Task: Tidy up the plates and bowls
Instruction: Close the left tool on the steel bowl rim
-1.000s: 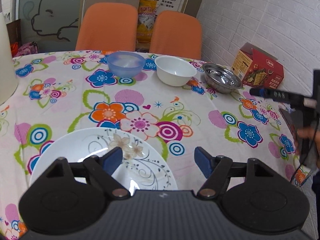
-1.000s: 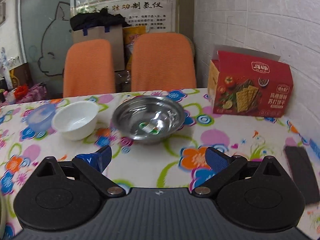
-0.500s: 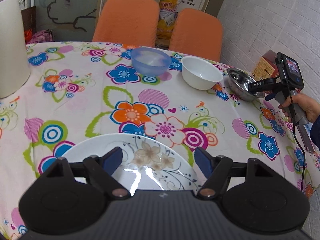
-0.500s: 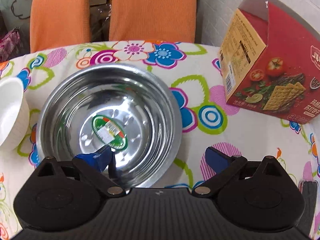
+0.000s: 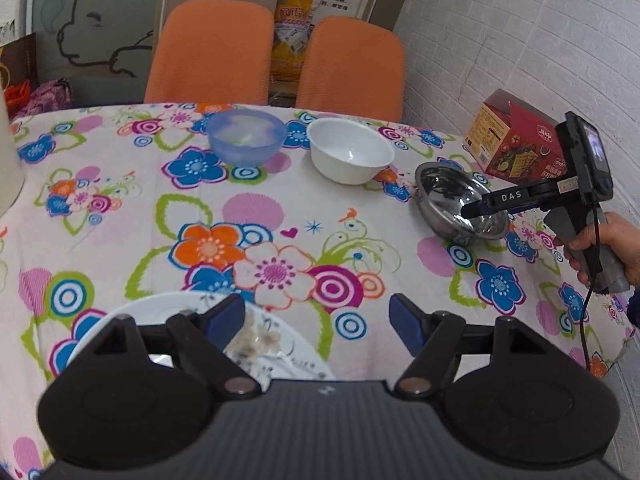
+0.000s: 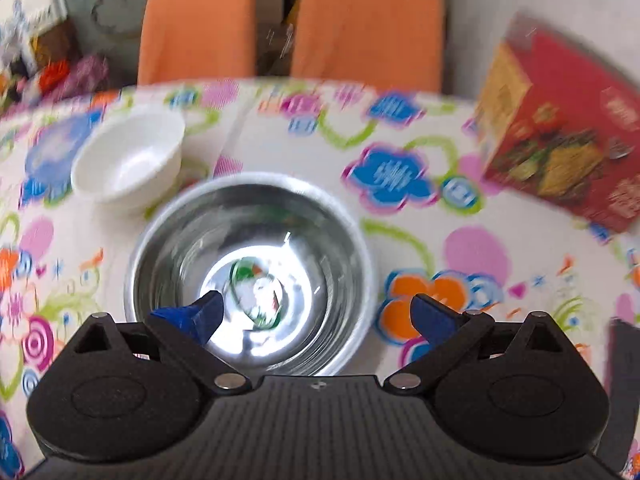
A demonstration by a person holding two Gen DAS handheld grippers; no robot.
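A white floral plate (image 5: 160, 310) lies at the near edge of the flowered table, partly under my open left gripper (image 5: 316, 316), whose left finger hangs over it. A blue translucent bowl (image 5: 246, 136) and a white bowl (image 5: 352, 150) stand at the far side. To the right sits a steel bowl (image 5: 448, 192), which looks tilted. My right gripper (image 6: 316, 308) is open and straddles the steel bowl's (image 6: 280, 220) right rim, with the left finger inside and the right finger outside. The white bowl (image 6: 128, 160) stands to its upper left.
A red cracker box (image 5: 516, 140) stands by the brick wall at the right. Two orange chairs (image 5: 210, 52) are behind the table. A tall white object (image 5: 8, 160) is at the left edge. A person's hand (image 5: 616, 248) holds the right gripper. A dark flat item (image 6: 624, 360) lies at the right.
My right gripper dropped onto the steel bowl, with one finger now inside it. The bowl shifted toward the near side and tilted. My left gripper drew back, so less of the plate shows.
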